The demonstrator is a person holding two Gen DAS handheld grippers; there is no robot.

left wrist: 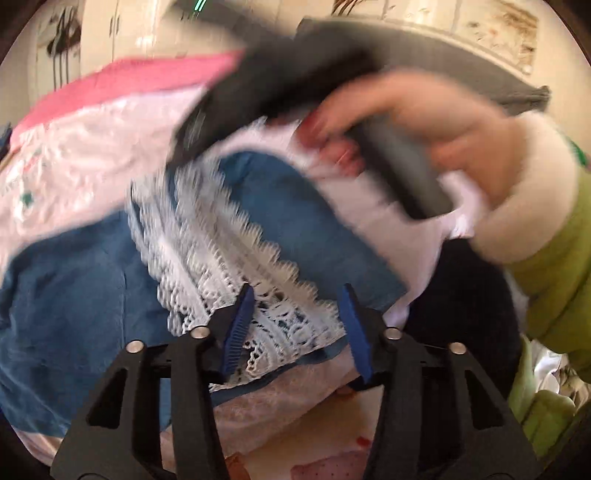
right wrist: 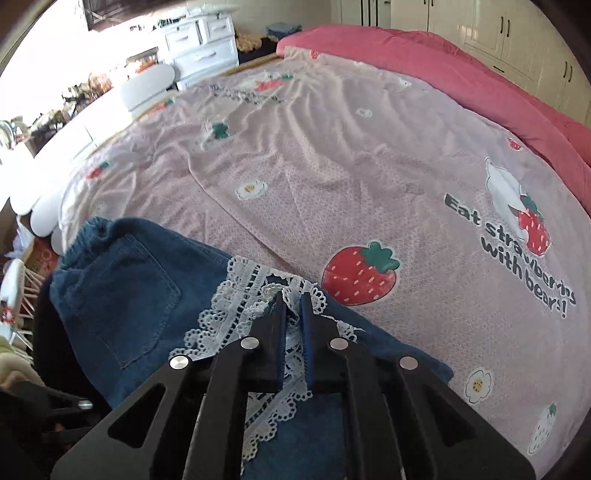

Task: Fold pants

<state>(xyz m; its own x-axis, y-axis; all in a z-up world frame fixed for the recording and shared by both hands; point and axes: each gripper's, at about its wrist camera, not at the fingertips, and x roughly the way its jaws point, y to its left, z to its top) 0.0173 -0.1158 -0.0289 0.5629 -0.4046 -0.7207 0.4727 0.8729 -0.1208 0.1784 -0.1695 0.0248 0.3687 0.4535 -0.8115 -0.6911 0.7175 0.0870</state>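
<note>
Two tongs are working on one garment: you are handling the blue denim pants [right wrist: 122, 295], which are lying on the near edge of the bed, on the pink strawberry-print sheet [right wrist: 351, 166]. Your right tongs [right wrist: 293, 295] are pinching fully closed on the white lace trim [right wrist: 236, 291] of the pants, with lace bunching between the two pads; the back pocket and gathered waistband are showing to the left of that grip. Your left tongs [left wrist: 297, 291] are standing partly open, the blue pads [left wrist: 240, 325] straddling the lace [left wrist: 221, 236] without pressing on it, so nothing is being gripped on that side. The left view is blurring heavily. Across its upper half your right hand [left wrist: 424, 133] is appearing, wrapped around the dark handle of the other tool, with a white fluffy cuff [left wrist: 524, 192] and a green sleeve [left wrist: 554, 280] following behind it. A darker pink quilt [right wrist: 461, 77] is lying along the far side of the bed, and white drawers [right wrist: 199, 44] and white cabinets [right wrist: 480, 26] are standing beyond it.
</note>
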